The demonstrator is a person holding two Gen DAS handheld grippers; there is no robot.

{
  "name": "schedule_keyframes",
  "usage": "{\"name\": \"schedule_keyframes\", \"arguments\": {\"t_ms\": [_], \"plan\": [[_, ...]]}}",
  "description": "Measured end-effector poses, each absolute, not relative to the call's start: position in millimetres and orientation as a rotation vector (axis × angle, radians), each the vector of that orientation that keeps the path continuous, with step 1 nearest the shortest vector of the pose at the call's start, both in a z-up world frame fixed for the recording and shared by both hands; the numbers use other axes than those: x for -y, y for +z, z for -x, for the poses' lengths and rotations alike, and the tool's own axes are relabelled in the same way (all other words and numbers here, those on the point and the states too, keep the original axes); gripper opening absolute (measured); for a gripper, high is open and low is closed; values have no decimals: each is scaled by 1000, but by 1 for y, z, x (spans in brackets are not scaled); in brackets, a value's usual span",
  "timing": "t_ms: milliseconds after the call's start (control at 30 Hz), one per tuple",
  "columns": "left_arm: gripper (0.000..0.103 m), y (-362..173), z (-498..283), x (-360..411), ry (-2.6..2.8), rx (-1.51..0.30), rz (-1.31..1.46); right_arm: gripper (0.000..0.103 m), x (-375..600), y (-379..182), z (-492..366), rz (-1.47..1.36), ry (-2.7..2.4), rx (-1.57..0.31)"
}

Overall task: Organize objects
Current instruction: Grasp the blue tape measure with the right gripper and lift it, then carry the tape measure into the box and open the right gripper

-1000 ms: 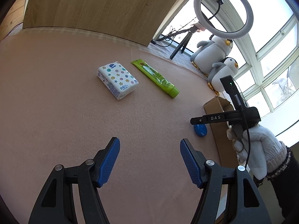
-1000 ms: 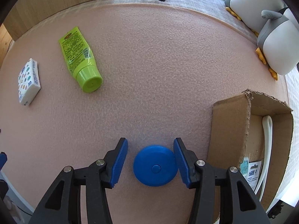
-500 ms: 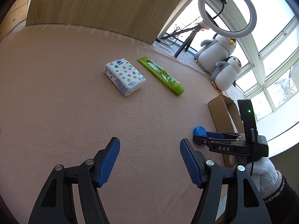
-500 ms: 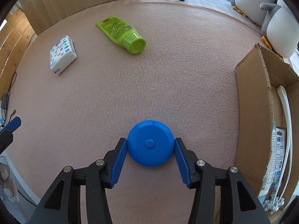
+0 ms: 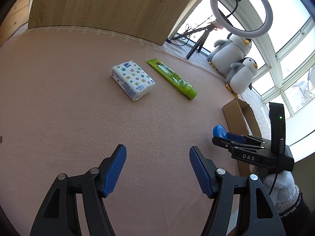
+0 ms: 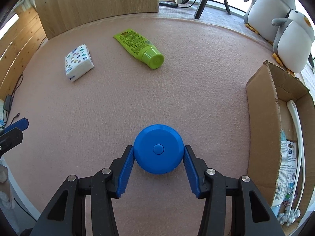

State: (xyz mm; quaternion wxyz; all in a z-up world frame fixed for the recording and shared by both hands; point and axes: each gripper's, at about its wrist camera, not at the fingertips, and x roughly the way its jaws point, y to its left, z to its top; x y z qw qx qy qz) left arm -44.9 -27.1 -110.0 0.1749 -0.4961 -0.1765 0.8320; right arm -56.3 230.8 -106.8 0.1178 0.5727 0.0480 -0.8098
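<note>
Right gripper (image 6: 159, 155) clamped on blue disc (image 6: 158, 149) near mat's (image 6: 177, 90) right edge, just beside cardboard box (image 6: 261, 129). Left gripper (image 5: 156, 169) open, empty. Risk: smooth round rim squirting out of pads during transfer, or catching box wall.

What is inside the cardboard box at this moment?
The cardboard box holds a white curved tube, a labelled packet and cotton swabs; its near wall hides the rest.

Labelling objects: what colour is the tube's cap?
Lime green, like the tube; cap is clearest in the right wrist view.
</note>
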Motion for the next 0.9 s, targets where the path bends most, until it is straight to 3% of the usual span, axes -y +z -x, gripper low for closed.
{"name": "schedule_keyframes", "arguments": {"t_ms": [500, 900], "plan": [[69, -106, 51, 20, 2378, 473, 1418, 46, -340, -64, 123, -1561, -2676, -5], [69, -100, 57, 19, 2400, 454, 1424, 46, -415, -79, 150, -1662, -2779, 68]]}}
